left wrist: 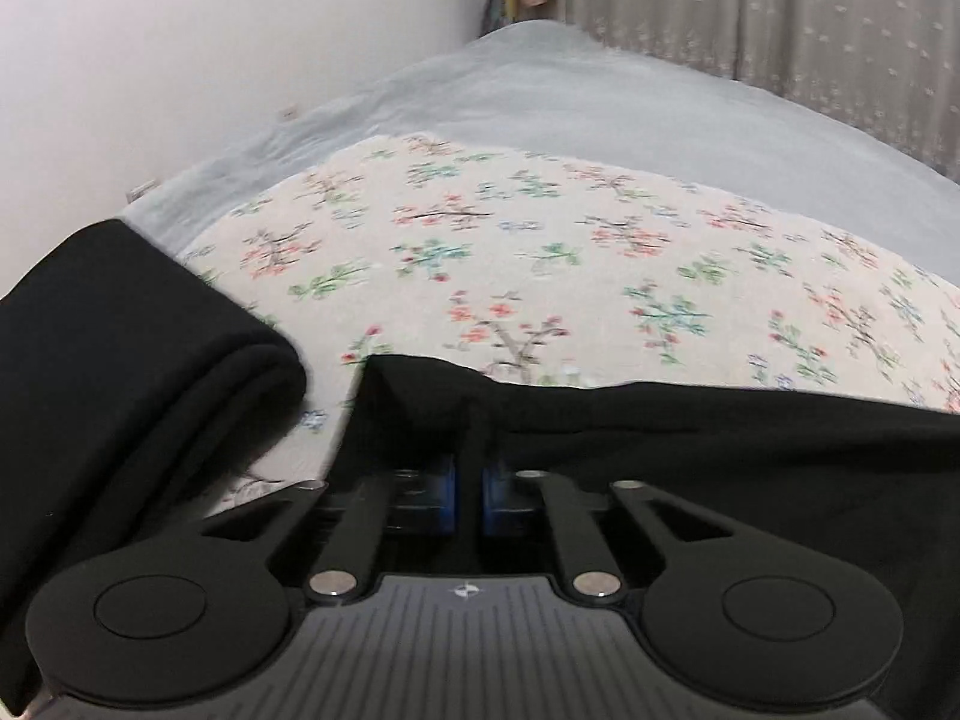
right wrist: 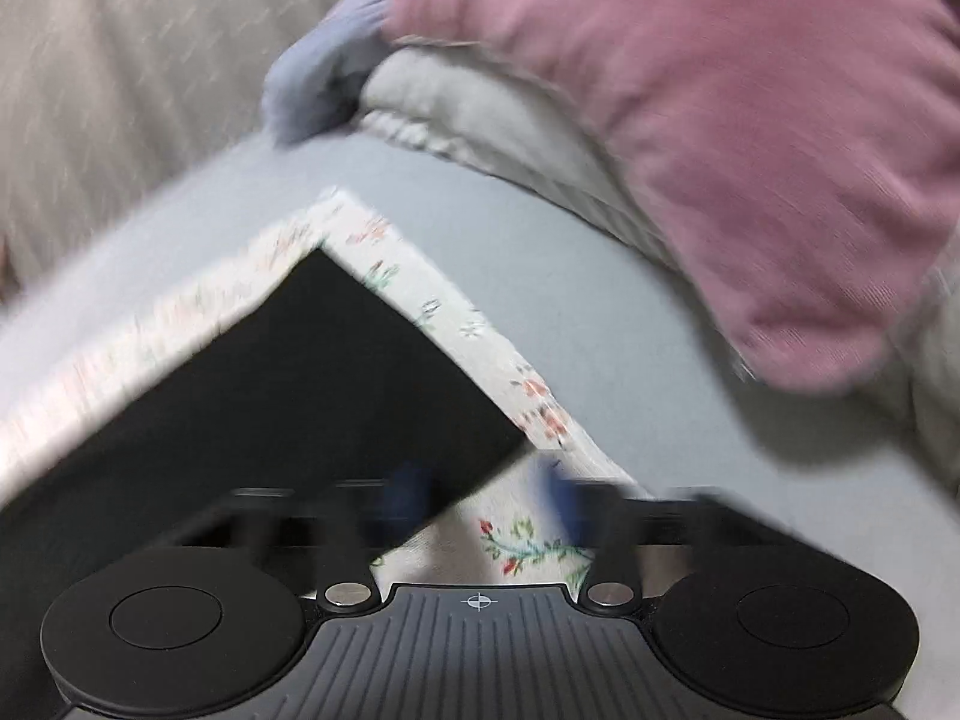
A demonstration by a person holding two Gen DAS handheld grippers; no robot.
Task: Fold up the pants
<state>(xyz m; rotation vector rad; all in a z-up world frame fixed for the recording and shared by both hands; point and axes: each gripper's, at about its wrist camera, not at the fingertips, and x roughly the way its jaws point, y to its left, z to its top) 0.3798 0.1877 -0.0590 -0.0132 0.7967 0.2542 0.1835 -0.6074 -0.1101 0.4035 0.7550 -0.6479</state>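
Observation:
The black pants (left wrist: 690, 450) lie on a floral cloth (left wrist: 510, 252) on the bed. In the left wrist view my left gripper (left wrist: 471, 480) is shut on a raised edge of the pants, its blue pads (left wrist: 498, 492) pinching the black fabric. A folded part of the pants (left wrist: 120, 348) lies at the left. In the blurred right wrist view my right gripper (right wrist: 486, 498) is open. Its fingers stand on either side of a corner of the pants (right wrist: 312, 384), which lies flat on the floral cloth (right wrist: 528, 540).
A grey-blue sheet (left wrist: 570, 96) covers the bed beyond the cloth. A white wall (left wrist: 180, 30) and a patterned curtain (left wrist: 780, 6) stand behind. In the right wrist view a pink pillow (right wrist: 720, 120) and a grey quilt (right wrist: 492, 114) lie at the far right.

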